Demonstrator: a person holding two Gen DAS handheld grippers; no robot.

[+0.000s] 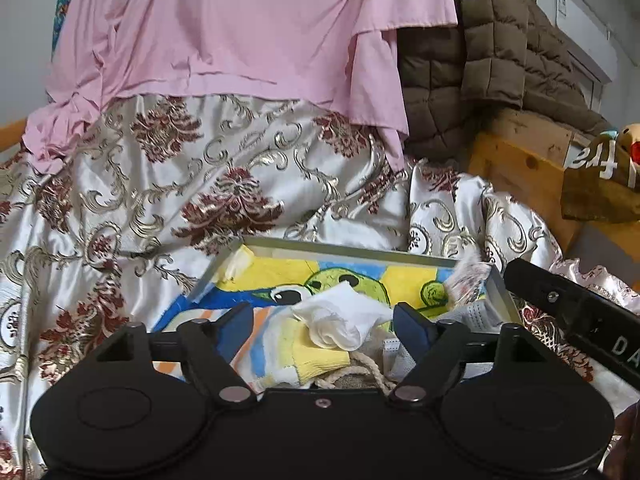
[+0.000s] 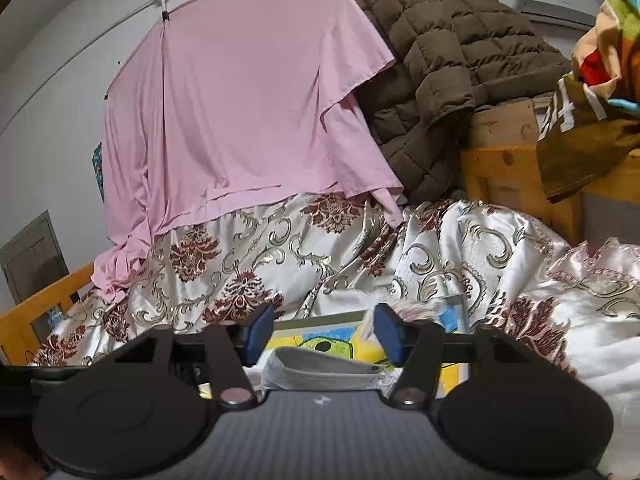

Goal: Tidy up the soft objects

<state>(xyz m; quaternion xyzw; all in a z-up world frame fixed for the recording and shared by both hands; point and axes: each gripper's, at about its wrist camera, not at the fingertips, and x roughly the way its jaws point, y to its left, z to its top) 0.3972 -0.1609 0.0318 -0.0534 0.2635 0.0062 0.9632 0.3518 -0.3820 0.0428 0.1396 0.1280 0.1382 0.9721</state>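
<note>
A shallow grey-rimmed box point(image 1: 344, 249) lies on the bed, lined with a yellow, blue and green cartoon towel point(image 1: 272, 276). In it are a crumpled white cloth point(image 1: 344, 320), a folded yellow cloth point(image 1: 316, 360) and a beige rope point(image 1: 360, 364). My left gripper point(image 1: 324, 320) is open, its blue pads either side of the white cloth without pressing it. My right gripper point(image 2: 324, 330) is open over the box point(image 2: 320, 318), above a grey band point(image 2: 320, 364). A blurred white-pink scrap point(image 2: 420, 306) sits at the box's far right corner. The right gripper's body point(image 1: 576, 312) shows in the left wrist view.
A satin bedspread with maroon and gold patterns point(image 1: 160, 200) covers the bed in folds. A pink sheet point(image 1: 240, 32) hangs behind it, beside a brown quilted jacket point(image 1: 480, 60) piled on a wooden frame point(image 1: 520, 168). A brown lettered bag point(image 1: 600, 184) rests at the right.
</note>
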